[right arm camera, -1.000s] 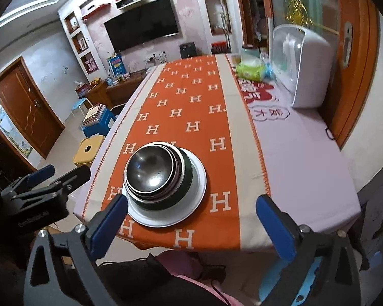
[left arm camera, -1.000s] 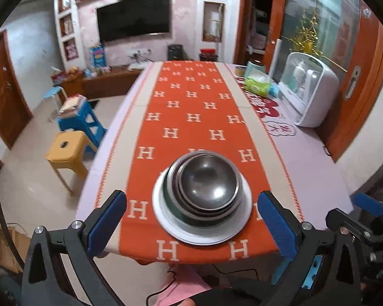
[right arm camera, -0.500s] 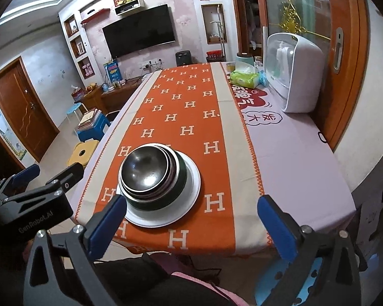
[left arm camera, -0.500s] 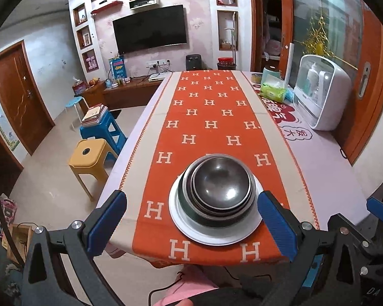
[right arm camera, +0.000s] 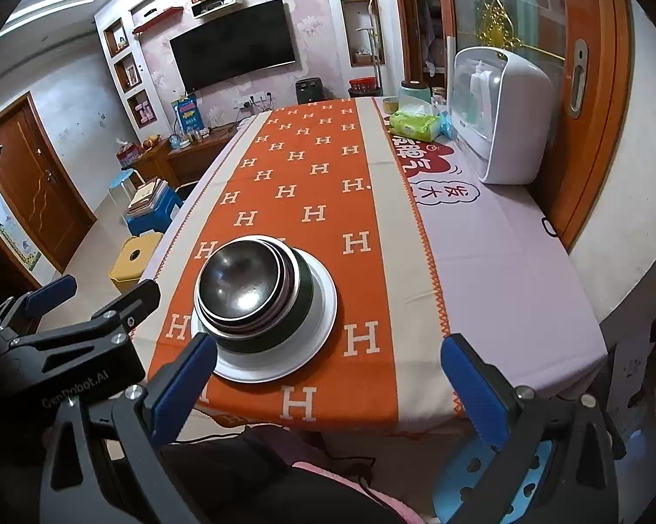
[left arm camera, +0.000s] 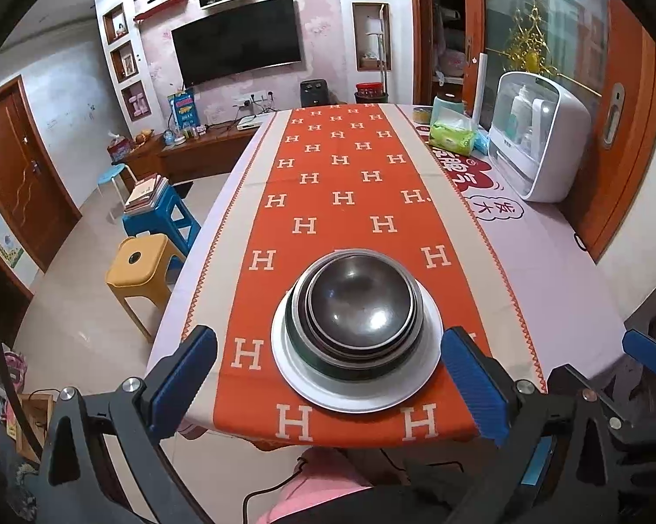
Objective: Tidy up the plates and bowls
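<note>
A long table (left arm camera: 559, 288) under a pale lilac cloth carries an orange runner (left arm camera: 349, 201) patterned with white H letters down its middle. Near the close edge a white plate (left arm camera: 358, 386) lies on the runner, holding nested metal bowls (left arm camera: 358, 305). Far right stand a white appliance (left arm camera: 541, 139), a green tissue pack (left arm camera: 452, 135) and what may be a small jar (left arm camera: 448, 105).

Table furnishings: orange runner (left arm camera: 349, 201) patterned with white H letters, laid lengthwise over a pale lilac tablecloth (left arm camera: 559, 270); white countertop appliance (left arm camera: 541, 139) at the far right edge, green wipes pack (left arm camera: 452, 136) just beside it. Room: wall-mounted television (left arm camera: 239, 40), yellow stool (left arm camera: 142, 262) near a blue stool (left arm camera: 164, 218) stacked with books, brown door (left arm camera: 18, 174) at left.
</note>
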### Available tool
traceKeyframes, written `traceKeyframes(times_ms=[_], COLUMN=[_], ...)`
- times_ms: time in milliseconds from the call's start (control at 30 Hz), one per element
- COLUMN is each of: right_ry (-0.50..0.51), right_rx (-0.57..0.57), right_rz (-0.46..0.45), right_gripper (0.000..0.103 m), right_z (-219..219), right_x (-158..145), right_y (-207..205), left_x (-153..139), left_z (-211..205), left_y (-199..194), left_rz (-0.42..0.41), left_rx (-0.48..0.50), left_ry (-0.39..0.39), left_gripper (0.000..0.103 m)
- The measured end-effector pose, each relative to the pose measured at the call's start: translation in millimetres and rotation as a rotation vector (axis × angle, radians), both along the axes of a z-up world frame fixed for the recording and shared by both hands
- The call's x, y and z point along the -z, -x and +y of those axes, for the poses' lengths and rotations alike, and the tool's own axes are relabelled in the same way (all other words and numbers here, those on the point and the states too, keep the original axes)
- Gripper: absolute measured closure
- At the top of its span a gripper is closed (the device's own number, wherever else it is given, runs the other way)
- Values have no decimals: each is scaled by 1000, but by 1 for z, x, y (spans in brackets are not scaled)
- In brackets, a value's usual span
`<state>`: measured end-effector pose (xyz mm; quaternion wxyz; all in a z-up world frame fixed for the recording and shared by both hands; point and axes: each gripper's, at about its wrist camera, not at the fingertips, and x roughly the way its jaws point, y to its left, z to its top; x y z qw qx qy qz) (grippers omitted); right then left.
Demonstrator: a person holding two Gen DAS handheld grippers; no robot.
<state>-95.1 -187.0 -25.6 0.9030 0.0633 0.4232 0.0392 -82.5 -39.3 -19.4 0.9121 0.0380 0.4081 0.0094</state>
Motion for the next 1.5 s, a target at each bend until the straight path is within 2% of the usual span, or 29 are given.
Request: traceKeyframes(times_ms=[600,1500], right_ry=[-7,-9], right_rx=[-7,-4], right_rz=[60,68], right_gripper=[0,0], right_z=[6,4], right_x=[8,12], right_y=[-7,-11], left_x=[12,15], left_z=[12,7], left_y=[-4,-9], left_rz=[67,78], left_rx=[-18,-9], left_ry=[14,12], left_gripper=[1,1])
